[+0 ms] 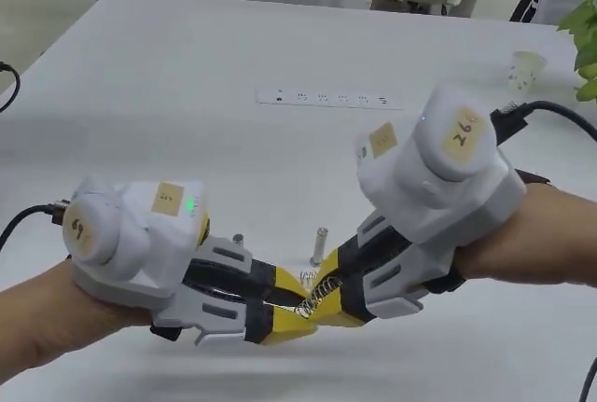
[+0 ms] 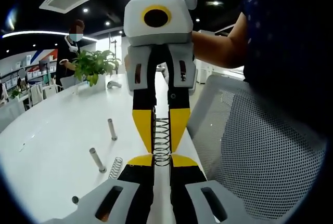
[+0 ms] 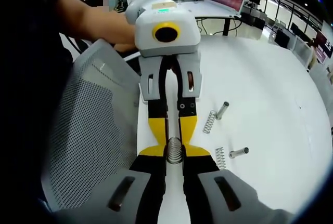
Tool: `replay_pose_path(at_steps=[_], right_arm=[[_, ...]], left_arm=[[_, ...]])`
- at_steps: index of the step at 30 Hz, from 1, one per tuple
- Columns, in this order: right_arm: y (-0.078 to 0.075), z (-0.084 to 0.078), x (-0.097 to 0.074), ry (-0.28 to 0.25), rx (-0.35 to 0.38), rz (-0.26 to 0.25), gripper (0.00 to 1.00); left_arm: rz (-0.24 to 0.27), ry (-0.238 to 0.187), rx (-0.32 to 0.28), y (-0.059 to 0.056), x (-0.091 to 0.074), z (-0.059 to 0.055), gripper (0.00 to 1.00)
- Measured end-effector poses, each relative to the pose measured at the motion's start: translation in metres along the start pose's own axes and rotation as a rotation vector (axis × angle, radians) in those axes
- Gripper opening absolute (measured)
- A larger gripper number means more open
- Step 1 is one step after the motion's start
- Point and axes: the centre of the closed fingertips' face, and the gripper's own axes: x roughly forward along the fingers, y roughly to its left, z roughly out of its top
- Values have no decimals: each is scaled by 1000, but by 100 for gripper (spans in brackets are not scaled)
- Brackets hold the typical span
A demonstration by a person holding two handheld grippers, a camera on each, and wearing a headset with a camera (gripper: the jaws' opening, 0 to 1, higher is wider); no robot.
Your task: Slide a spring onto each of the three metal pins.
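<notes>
The spring (image 2: 162,138) looked light and thin-wired. It seemed likely to bow or flick away if squeezed hard, so a gentle hold near one end would suit it best. It sat over the near part of the white table (image 1: 187,94), just in front of an upright pin (image 1: 320,245). The left gripper (image 2: 162,160) pinched one end and the right gripper (image 3: 175,156) pinched the other — tips nose to nose, both angled inward and down.

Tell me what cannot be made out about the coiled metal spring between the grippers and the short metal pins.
Ends of the coiled metal spring: covered by yellow jaw tips, all views.
Base of the short grey metal pin, head view: hidden behind the left gripper.
A small dark stub, left gripper view: too small to identify.
</notes>
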Motion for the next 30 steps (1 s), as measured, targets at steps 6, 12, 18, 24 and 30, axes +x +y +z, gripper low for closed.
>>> replay_pose_path(at_steps=[6, 12, 18, 24, 30], right_arm=[[-1, 1, 0, 8, -1, -4, 9], [-1, -1, 1, 24, -3, 0, 9], [-4, -3, 0, 38, -4, -7, 9], [-10, -12, -5, 66, 3, -20, 9], [-16, -20, -12, 90, 7, -36, 9]], left_arm=[[2, -5, -3, 1, 0, 0, 2], [1, -3, -12, 0, 1, -1, 3], [9, -12, -44, 2, 0, -2, 7], [28, -13, -64, 4, -5, -5, 13], [67, -18, -100, 7, -16, -10, 19]])
